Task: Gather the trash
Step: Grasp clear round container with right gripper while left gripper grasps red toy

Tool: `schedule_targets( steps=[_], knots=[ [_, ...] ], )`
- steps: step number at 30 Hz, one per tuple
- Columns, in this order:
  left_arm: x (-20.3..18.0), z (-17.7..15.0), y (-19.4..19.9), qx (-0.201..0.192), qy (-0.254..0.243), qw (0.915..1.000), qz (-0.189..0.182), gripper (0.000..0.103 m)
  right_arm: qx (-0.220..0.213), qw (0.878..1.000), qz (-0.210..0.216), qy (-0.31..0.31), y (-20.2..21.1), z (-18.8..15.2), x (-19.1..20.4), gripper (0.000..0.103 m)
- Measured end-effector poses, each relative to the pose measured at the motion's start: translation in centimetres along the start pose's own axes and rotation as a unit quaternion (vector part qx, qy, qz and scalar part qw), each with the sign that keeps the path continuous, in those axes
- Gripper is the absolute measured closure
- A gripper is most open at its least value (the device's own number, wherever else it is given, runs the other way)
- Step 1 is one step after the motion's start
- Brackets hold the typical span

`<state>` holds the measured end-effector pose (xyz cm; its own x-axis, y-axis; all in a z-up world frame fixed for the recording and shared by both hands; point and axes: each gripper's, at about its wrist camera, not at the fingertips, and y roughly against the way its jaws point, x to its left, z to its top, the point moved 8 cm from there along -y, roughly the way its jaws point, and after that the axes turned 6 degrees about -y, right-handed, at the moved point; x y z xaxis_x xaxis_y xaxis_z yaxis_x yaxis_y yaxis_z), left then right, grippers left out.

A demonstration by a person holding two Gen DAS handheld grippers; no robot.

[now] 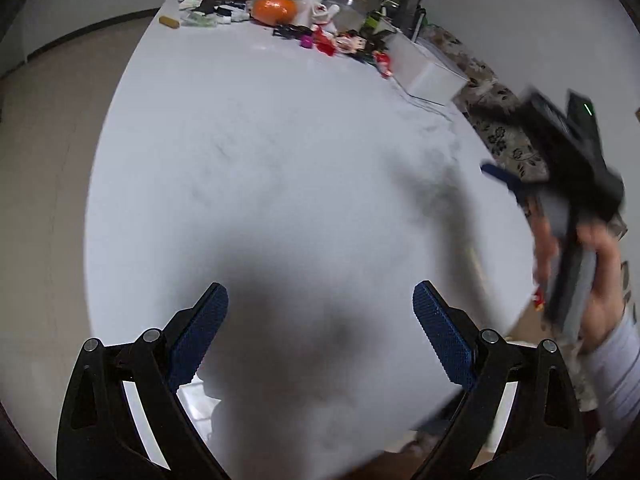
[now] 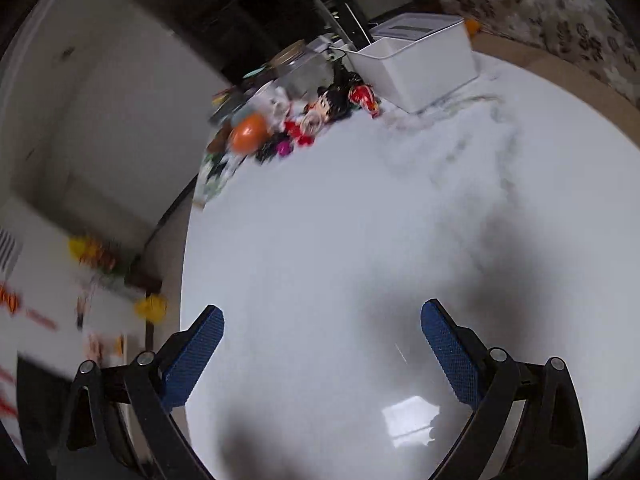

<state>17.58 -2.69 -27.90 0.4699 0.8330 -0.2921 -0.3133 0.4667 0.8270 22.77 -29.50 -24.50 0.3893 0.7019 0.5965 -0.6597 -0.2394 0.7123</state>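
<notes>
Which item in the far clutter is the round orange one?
The orange ball at the pile's left; neighbouring bits are red, black or white.

Table [image 1: 280,160]: white, smooth, glossy, faint grey marble-like veining, mirrors a window patch near the right gripper [image 2: 322,344]. Both grippers: matt black plastic-looking arms, bright metal pivot pins, blue pads [image 1: 200,332] with fine knurled rough texture; same on left gripper [image 1: 320,320]. White bin [image 2: 420,64]: smooth matt plastic look. Orange ball [image 1: 275,9]: glossy skin. Jar [image 1: 352,6]: clear, with tan lid. Floral fabric [image 1: 504,136]: soft, matt cloth. Floor: matt beige.
</notes>
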Motion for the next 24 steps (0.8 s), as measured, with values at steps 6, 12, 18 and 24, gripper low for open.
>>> schedule_targets(
  steps=[6, 12, 18, 24],
  knots=[
    [5.6, 3.7, -2.5, 0.007, -0.050, 0.9986, 0.016, 0.012, -0.046, 0.998, -0.030, -0.043, -10.0, 9.1, 3.4, 0.006],
    [7.4, 4.3, -3.9, 0.023, -0.019, 0.9994, -0.018, 0.012, -0.035, 0.993, -0.096, -0.056, -20.1, 16.2, 5.3, 0.007],
    [8.7, 5.3, -4.2, 0.027, -0.040, 0.9987, -0.018, 0.012, -0.046, 0.984, -0.113, -0.128, -25.4, 20.2, 5.3, 0.011],
    [9.4, 8.4, -6.2, 0.027, -0.043, 0.9982, -0.032, 0.012, 0.001, 0.984, -0.089, -0.153, -28.8, 21.0, 4.8, 0.061]
  ],
)
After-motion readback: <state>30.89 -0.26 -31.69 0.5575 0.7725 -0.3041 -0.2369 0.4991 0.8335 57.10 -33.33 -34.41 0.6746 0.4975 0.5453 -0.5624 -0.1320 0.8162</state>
